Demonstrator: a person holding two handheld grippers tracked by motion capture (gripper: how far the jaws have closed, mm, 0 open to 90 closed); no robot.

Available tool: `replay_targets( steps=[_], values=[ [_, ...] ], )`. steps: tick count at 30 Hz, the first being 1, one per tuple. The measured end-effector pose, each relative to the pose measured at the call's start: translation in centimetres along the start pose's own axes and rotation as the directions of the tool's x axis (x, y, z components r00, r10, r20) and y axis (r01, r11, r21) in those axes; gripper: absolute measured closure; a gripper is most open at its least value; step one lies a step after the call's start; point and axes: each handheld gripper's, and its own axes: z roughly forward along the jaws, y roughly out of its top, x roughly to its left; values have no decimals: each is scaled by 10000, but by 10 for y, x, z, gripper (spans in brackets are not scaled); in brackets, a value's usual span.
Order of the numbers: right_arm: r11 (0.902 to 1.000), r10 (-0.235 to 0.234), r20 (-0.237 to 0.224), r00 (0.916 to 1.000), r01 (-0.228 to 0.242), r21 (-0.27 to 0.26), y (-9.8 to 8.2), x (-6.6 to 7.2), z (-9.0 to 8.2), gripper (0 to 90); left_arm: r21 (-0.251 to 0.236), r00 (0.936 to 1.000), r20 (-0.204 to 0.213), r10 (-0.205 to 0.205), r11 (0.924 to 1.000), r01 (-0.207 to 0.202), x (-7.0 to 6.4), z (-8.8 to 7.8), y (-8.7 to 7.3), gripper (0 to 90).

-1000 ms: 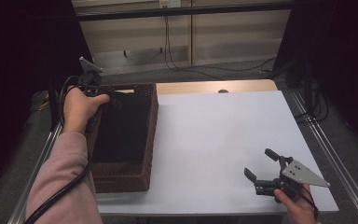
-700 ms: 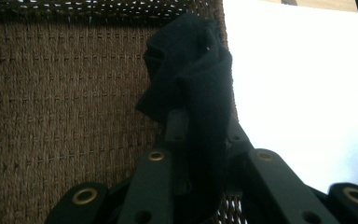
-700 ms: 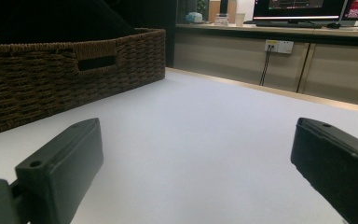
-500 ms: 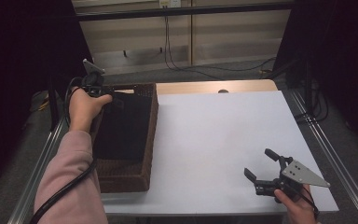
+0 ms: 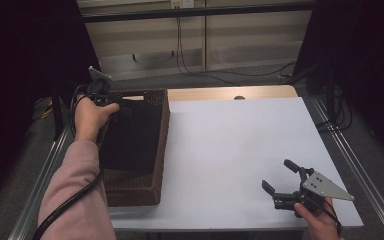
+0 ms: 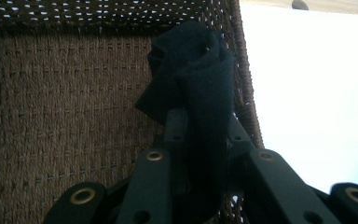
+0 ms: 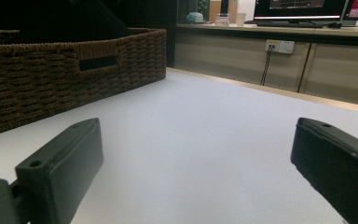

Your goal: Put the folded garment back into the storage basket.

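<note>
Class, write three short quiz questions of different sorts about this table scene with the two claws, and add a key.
1. True or false: the left claw is shut on a black cloth.
2. The right claw is: A) open over the white table; B) inside the basket.
3. Fill in: the cloth hangs over the wicker ____.

Key: 1 true; 2 A; 3 basket.
</note>
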Motion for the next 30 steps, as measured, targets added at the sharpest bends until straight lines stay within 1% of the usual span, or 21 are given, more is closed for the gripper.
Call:
replay_targets(
  steps=[2,3,4,5,6,7,8,11,12,14,15,16,17,18,19,24,25,26,28,29,30],
  values=[
    [10000,-15,13,10000,15,-6,0,0,0,20,-52,9996,-28,283,9996,-284,4,1,0,770],
    [10000,-29,7,10000,29,-8,0,0,0,20,-52,9996,-28,283,9996,-284,4,1,0,770],
    [10000,-29,7,10000,29,-8,0,0,0,20,-70,10000,-93,2,10000,-3,3,2,-1,770],
    [10000,-25,4,10000,25,-1,0,1,0,20,-51,9996,-59,278,9996,-279,6,3,-1,768],
    [10000,-25,4,10000,25,-1,0,1,0,20,-51,9996,-59,278,9996,-279,6,3,-1,768],
    [10000,-9,9,10000,9,7,0,1,0,20,-104,9993,-288,239,9997,-242,7,4,-2,768],
    [10000,0,4,10000,0,9,0,1,0,20,-135,9997,-105,220,9997,-221,8,6,-2,768],
    [10000,-6,-3,10000,6,8,0,1,0,20,-218,9995,-197,259,9994,-263,10,7,-2,767],
    [10000,10,-5,10000,-10,12,0,1,0,20,-274,9997,-219,141,9995,-147,10,8,-2,765],
    [10000,-5,-7,10000,5,-2,0,1,0,20,-290,9988,-168,462,9985,-467,15,11,-1,764],
    [10000,12,-18,10000,-12,6,0,1,0,20,-290,9988,-168,462,9985,-467,15,11,-1,763],
    [10000,10,-20,10000,-10,3,0,1,0,20,3,9982,-330,498,9988,-498,17,11,-2,761],
    [10000,14,-16,10000,-14,1,0,1,0,20,-53,9982,-276,537,9985,-538,18,13,-2,759],
    [10000,15,-11,10000,-15,-5,0,1,0,20,-317,9995,-225,233,9992,-240,18,16,-3,759],
    [10000,15,-21,10000,-15,0,0,1,0,20,-329,9995,-120,296,9990,-300,20,17,-3,759],
    [10000,23,-34,10000,-23,15,0,1,1,20,-494,9996,-278,76,9987,-90,24,21,-4,748],
    [10000,12,-35,10000,-12,5,0,1,1,20,-520,9997,-210,145,9985,-156,26,22,-5,746],
    [10000,10,-15,10000,-10,51,0,1,1,20,-339,9989,-345,325,9989,-336,29,21,-4,743],
    [10000,3,-14,10000,-3,37,-1,1,1,20,-537,9990,-293,337,9979,-353,32,24,-5,735],
    [10000,50,20,10000,-51,54,-1,1,1,20,-541,9993,-366,-28,9985,8,34,25,-6,735],
    [10000,31,-21,10000,-31,51,-1,1,2,20,-490,9997,-237,45,9988,-57,37,25,-6,732]
  ],
)
